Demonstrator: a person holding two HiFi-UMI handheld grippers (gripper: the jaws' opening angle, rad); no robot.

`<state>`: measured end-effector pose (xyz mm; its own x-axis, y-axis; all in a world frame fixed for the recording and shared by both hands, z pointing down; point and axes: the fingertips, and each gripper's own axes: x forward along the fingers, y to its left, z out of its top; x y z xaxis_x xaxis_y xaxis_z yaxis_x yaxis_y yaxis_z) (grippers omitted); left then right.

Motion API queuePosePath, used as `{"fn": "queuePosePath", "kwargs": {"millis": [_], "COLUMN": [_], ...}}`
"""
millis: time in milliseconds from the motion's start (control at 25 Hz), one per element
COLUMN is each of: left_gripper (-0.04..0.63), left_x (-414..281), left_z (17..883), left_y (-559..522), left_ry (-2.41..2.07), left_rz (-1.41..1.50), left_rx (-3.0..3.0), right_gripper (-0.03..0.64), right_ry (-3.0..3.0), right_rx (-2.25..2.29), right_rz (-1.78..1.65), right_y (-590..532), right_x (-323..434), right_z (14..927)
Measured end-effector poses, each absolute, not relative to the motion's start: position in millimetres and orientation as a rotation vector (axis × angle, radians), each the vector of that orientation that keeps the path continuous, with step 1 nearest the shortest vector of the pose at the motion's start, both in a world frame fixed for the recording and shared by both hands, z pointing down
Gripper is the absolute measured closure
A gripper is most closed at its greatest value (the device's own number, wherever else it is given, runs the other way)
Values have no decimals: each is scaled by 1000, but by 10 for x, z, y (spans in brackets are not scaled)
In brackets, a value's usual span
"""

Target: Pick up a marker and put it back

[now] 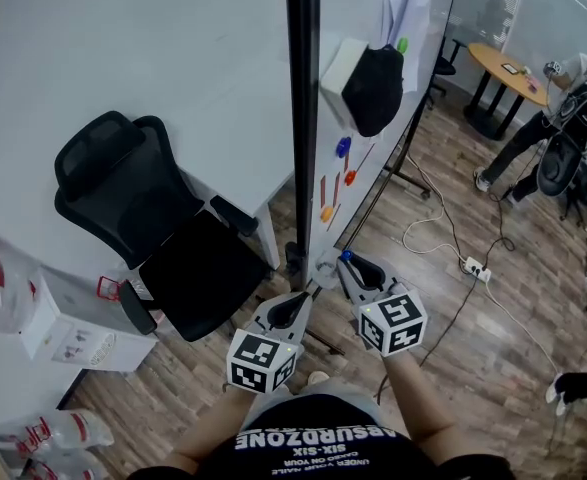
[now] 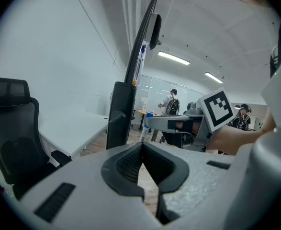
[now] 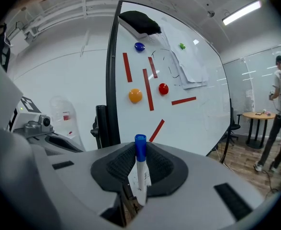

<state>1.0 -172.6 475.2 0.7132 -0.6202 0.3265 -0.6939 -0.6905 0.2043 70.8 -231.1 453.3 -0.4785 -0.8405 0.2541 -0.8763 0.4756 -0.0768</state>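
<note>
Clamping a marker near the whiteboard, the right gripper sits just right of the left gripper, whose empty jaws meet.

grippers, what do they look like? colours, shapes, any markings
Both the left gripper and the right gripper have pale grey plastic bodies, with black ribbed pads lining the jaws. Each carries a cube with black-and-white square markers, one on the left and one on the right. No cables show on them. The person wears a black top with white lettering.
</note>
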Motion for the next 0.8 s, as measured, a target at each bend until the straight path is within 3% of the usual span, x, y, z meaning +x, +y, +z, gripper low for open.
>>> {"fn": "queuePosePath", "kwargs": {"millis": [800], "left_gripper": [588], "left_x": [2], "left_z": [4766], "left_y": [-1675], "left_ry": [-1010], "left_rz": [331], "left_rx": [2611], "right_gripper": [552], "right_ry": [-2386], "right_rx": [1374], "right_rz": [289], "right_y": [-2247], "right_x": [596], "right_z": [5016]}}
